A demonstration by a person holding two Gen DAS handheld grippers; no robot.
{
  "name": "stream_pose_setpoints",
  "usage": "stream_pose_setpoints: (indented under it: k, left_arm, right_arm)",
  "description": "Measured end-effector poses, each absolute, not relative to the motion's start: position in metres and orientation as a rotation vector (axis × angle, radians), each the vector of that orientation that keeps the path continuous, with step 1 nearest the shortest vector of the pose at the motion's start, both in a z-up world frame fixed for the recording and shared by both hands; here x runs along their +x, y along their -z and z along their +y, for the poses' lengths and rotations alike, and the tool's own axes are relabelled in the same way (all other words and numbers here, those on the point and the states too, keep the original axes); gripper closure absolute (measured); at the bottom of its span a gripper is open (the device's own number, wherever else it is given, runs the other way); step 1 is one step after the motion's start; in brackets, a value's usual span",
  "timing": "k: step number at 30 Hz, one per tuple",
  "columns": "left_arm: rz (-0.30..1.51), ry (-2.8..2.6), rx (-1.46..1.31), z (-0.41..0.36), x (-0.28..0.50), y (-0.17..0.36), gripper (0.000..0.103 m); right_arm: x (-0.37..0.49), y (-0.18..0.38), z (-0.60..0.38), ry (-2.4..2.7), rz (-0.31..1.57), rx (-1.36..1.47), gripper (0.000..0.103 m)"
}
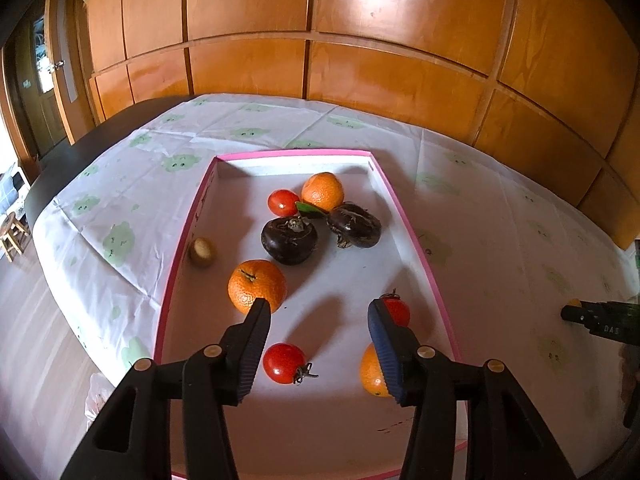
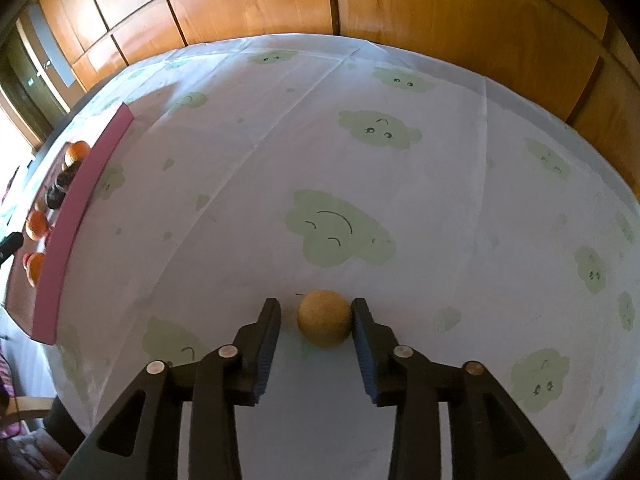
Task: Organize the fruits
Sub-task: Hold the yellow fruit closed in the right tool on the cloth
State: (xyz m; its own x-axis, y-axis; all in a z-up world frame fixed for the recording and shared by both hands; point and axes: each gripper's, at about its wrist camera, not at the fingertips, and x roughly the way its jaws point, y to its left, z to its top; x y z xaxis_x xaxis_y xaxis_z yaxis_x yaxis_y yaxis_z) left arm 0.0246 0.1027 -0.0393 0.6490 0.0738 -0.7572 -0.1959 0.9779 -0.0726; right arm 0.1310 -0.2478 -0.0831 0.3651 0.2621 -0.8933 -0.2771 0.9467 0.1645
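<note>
Between the parted jaws of the right hand-held gripper point(image 2: 316, 312): round tan fruit point(image 2: 324, 318) on the bench point(image 2: 440, 200), touching the right pad, ungripped.

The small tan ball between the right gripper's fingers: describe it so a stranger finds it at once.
On the cloud-print tablecloth, well outside the pink-rimmed tray, the right gripper points down. Between its open fingers lies the small tan ball, alone on the cloth, dull yellowish-brown, unlike the oranges inside the tray.

Cloud-print tablecloth point(image 2: 360, 128), wooden wall panels point(image 1: 400, 72), small stool point(image 1: 14, 232)
</note>
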Motion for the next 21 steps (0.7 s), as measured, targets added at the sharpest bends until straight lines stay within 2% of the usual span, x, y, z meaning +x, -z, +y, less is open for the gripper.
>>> stream_pose_setpoints:
  k: [8, 16, 21]
  left_arm:
    - [0.833, -0.144, -0.157, 0.100, 0.021, 0.033, 0.050]
    - [0.831, -0.128, -0.164, 0.097, 0.020, 0.029, 0.049]
    - [0.832, -0.127, -0.163, 0.098, 0.017, 0.028, 0.048]
  right_arm:
    - [0.141, 0.083, -0.279, -0.368, 1.183, 0.277, 0.065]
    - [0.143, 0.086, -0.281, -0.368, 1.191, 0.291, 0.065]
    - [0.141, 0.084, -0.270, -0.372, 1.182, 0.204, 0.065]
